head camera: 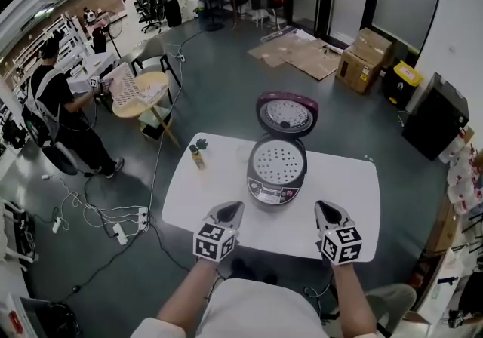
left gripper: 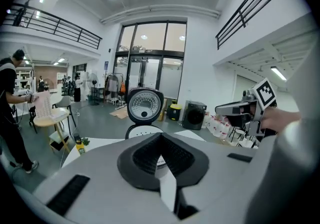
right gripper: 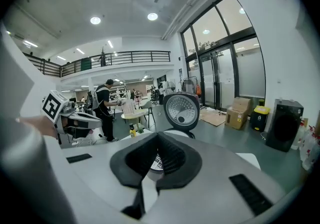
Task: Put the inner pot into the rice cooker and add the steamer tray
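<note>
Left gripper (head camera: 229, 210), right gripper (head camera: 329, 211) closed, empty, lower frame; cooker (head camera: 276, 192) centre, lid (head camera: 287, 114) up, tray (head camera: 277, 161) inside.

The left grey two-jaw tongs (head camera: 230, 210) and the right grey two-jaw tongs (head camera: 327, 211) are held side by side, well apart, both pointing forward and tilted slightly down. On each, the black ribbed jaws are pressed together with nothing between them. Behind each pair of tongs a bare forearm (head camera: 181, 295) reaches out, the two roughly parallel.
</note>
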A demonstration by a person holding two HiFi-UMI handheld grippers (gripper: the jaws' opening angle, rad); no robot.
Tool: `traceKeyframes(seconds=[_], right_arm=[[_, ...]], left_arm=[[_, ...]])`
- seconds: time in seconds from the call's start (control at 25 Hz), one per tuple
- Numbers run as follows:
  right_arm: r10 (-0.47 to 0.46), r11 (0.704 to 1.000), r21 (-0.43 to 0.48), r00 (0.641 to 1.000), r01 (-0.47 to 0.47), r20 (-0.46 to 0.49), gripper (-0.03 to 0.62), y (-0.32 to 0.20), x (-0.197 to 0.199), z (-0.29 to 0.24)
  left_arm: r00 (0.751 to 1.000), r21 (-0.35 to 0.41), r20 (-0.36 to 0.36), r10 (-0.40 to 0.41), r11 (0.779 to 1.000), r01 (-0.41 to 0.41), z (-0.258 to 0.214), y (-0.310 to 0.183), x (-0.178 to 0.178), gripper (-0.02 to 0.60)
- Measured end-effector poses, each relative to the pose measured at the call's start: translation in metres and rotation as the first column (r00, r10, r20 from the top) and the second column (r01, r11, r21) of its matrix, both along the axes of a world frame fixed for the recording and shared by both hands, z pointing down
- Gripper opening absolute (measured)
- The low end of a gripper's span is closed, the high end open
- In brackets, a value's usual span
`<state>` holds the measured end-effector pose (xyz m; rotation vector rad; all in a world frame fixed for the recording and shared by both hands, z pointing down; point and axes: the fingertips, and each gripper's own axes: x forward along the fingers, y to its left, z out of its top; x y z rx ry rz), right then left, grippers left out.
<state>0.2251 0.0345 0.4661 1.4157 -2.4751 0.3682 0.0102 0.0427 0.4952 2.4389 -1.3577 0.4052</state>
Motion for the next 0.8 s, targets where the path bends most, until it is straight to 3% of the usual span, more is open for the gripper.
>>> traceKeyframes(seconds=[0.36,0.8], right_arm=[[0.013,0.999,0.045,1.0,-0.012,-0.021,0.011,0.015,-0.014,-0.007],[0.057,0.996,0.069,0.998,-0.055,-0.031,0.011,0.022,-0.033,-0.019]], left_arm=[[1.0,0.053,0.005,0.031,0.998,-0.031,-0.014,0.008,-0.018,0.014],[0.995,0.045,-0.017,0.096,0.994,-0.095,-0.015,0.007,-0.037,0.014]])
